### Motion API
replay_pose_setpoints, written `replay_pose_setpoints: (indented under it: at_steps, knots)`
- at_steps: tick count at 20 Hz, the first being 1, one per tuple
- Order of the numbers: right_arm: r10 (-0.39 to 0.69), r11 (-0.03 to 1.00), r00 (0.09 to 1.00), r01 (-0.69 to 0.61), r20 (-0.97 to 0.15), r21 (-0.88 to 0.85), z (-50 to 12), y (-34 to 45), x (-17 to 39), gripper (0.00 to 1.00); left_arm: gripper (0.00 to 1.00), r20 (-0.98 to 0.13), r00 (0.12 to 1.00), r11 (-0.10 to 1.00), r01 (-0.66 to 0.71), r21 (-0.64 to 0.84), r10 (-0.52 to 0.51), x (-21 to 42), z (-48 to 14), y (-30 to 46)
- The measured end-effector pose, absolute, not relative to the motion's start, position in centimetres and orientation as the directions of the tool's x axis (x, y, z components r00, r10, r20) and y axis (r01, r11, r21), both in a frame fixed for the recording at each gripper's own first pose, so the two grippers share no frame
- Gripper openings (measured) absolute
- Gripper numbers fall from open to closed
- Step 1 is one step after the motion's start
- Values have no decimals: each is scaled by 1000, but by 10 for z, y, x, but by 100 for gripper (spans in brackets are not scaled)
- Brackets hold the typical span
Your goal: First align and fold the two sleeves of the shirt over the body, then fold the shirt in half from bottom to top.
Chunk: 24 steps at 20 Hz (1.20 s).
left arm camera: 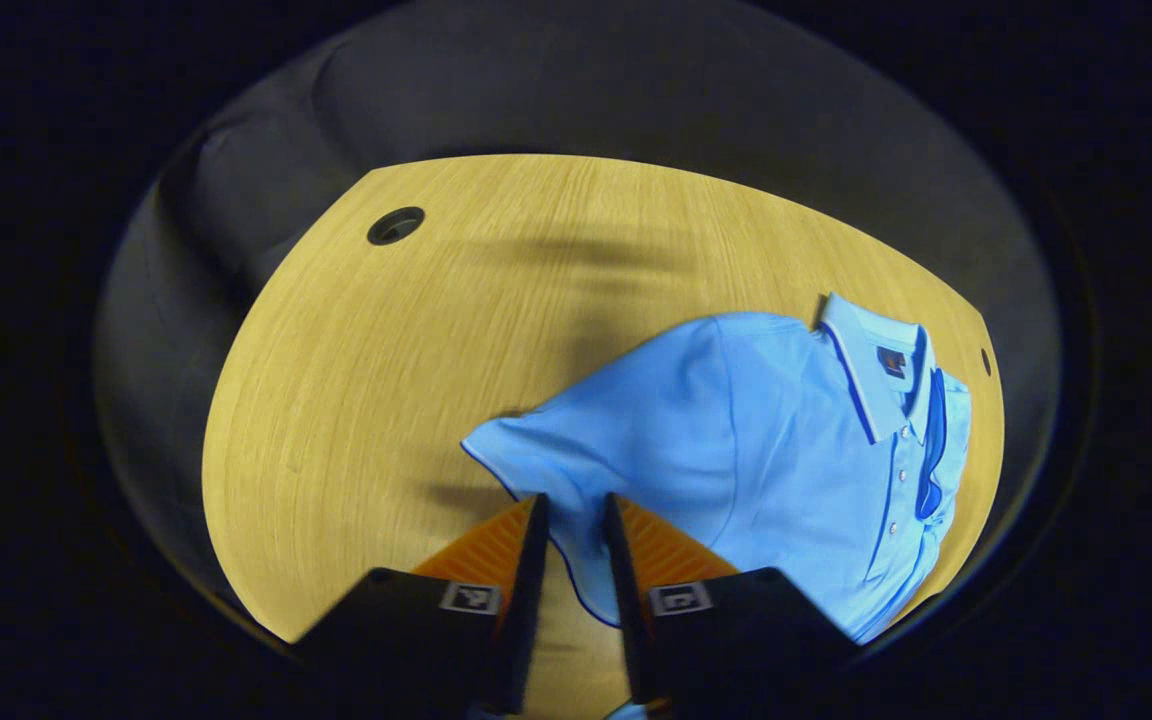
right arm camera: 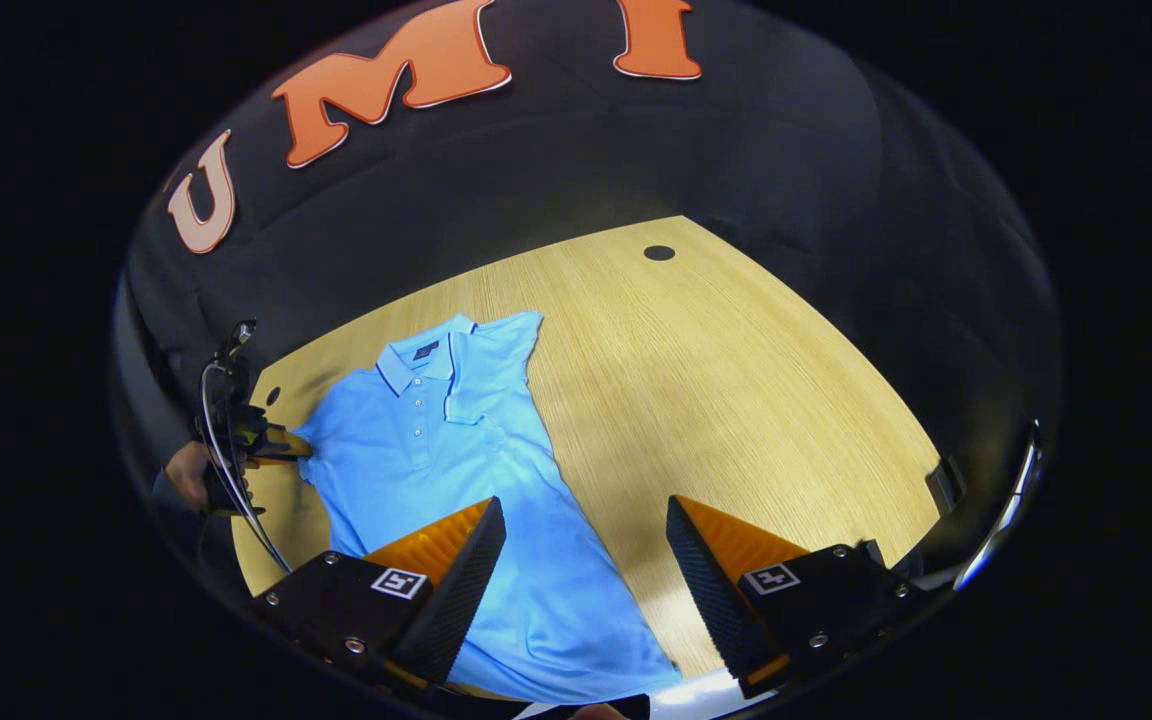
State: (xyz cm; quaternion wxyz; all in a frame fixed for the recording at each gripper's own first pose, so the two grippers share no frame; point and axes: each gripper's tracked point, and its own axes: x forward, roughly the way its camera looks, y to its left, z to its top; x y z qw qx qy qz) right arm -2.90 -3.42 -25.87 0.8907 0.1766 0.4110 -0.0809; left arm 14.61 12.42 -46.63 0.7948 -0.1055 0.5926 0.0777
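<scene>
A light blue polo shirt (right arm camera: 436, 440) lies face up on the table (right arm camera: 736, 380), its collar edged with a darker blue line and a row of small buttons running down the placket. In the right gripper view one sleeve (right arm camera: 491, 365) is already folded across the chest beside the collar, while the body stretches toward the near edge of the table. In the left gripper view the other sleeve (left arm camera: 546, 450) is pulled out sideways from the body, with a dark piped hem.

The table is pale wood with visible grain and a round cable hole (left arm camera: 396, 225) near a far corner. Black cloth hangs behind it as the booth wall.

The left tool (left arm camera: 573, 530) has its fingers pressed close together, pinching the hem of the outstretched sleeve between them. In the right gripper view that tool (right arm camera: 271, 445) appears at the shirt's sleeve, held by a hand (right arm camera: 186, 475). The right tool (right arm camera: 586, 540) is spread wide, hovering above the shirt's lower body and the bare table beside it, gripping nothing.
</scene>
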Motion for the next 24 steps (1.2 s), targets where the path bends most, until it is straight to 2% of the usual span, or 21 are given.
replay_pose_setpoints:
  at_steps: [1, 4, 7, 11, 16, 19, 20, 21, 22, 24]
  knots:
    - [3, 922, 650, 293, -760, 254, -259, -36, -32, 99, 11, -962, 274, 969, -235, -81, -14, 144, -467, 117]
    - [-4, 916, 642, 310, -767, 256, -263, -45, -44, 99, 9, -942, 319, 965, -195, -172, -104, 155, -451, 89]
    - [-8, 907, 642, 327, -767, 264, -265, -53, -53, 99, 9, -906, 404, 971, -136, -197, -127, 175, -428, 70]
    - [-27, 896, 648, 354, -761, 269, -262, -66, -66, 99, 9, -871, 454, 969, -56, -239, -189, 190, -404, 31]
    - [-70, 898, 622, 380, -780, 222, -275, -78, -90, 99, 9, -865, 442, 967, 20, -254, -237, 197, -399, -14]
    - [-50, 897, 608, 376, -792, 233, -281, -72, -100, 99, 10, -850, 434, 951, 53, -306, -298, 197, -395, -42]
    - [-41, 897, 607, 373, -794, 238, -283, -70, -104, 99, 26, -842, 435, 944, 66, -324, -319, 196, -389, -50]
    - [-32, 898, 607, 366, -794, 243, -284, -69, -104, 99, 32, -834, 437, 937, 75, -341, -338, 193, -385, -56]
    - [-27, 900, 609, 359, -793, 245, -285, -69, -105, 99, 42, -825, 442, 931, 79, -356, -353, 192, -377, -60]
    - [-13, 904, 613, 344, -790, 252, -285, -69, -104, 99, 77, -815, 456, 928, 80, -363, -358, 185, -368, -59]
